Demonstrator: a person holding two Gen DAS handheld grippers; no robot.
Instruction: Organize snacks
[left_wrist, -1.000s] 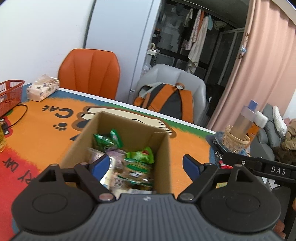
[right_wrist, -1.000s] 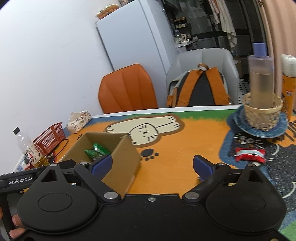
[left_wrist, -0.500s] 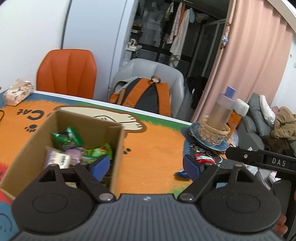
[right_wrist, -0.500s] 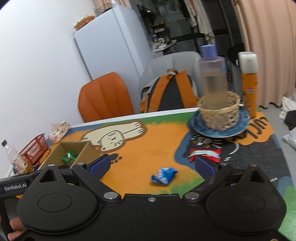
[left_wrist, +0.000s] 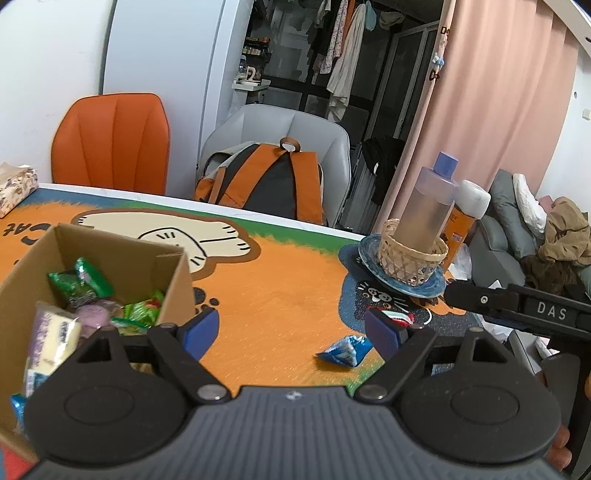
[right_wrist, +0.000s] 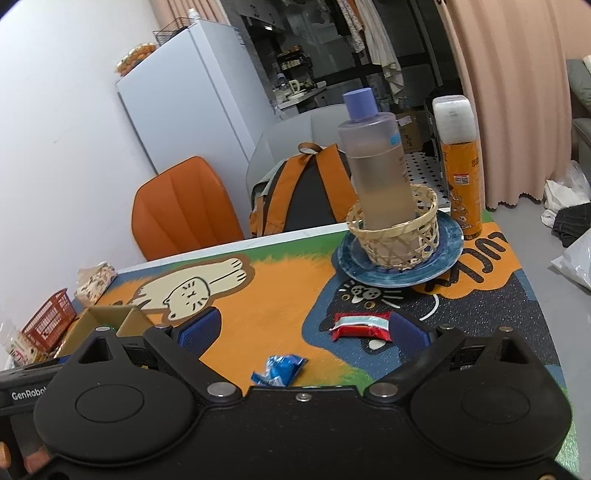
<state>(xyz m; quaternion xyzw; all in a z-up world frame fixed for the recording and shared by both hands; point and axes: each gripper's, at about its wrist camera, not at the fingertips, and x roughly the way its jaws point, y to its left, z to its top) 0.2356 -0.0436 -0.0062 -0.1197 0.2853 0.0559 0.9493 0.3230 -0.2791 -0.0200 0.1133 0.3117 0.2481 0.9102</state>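
Both grippers stand with their blue-padded jaws wide apart and nothing between them: the left gripper (left_wrist: 291, 330) fills the lower middle of its own view, and the right gripper (right_wrist: 304, 330) does the same in its view. Just above the right gripper's black body, at lower centre of that frame, lies a small crumpled blue foil snack packet (right_wrist: 279, 371) on the orange part of the cat-printed mat that covers the surface (right_wrist: 280, 295); the left view shows the same packet at lower right of centre, between its two pads but farther off. A flat red snack packet with a pale stripe (right_wrist: 360, 325) lies on the dark blue part of the mat, close beside the right gripper's right pad as the frame shows it, apparently not touched. An open brown cardboard box (left_wrist: 173, 273), already holding several green, purple and pale wrapped snacks, sits at the left of the left view, so part of the sorting looks done. Beyond, at upper right, a frosted bottle with a purple cap (right_wrist: 376, 162) stands in a woven basket on a blue plate. The step in hand seems to be the reach for the loose packets. Next, a gripper would need to come down over one packet, close on its thin foil, and carry it to the box.
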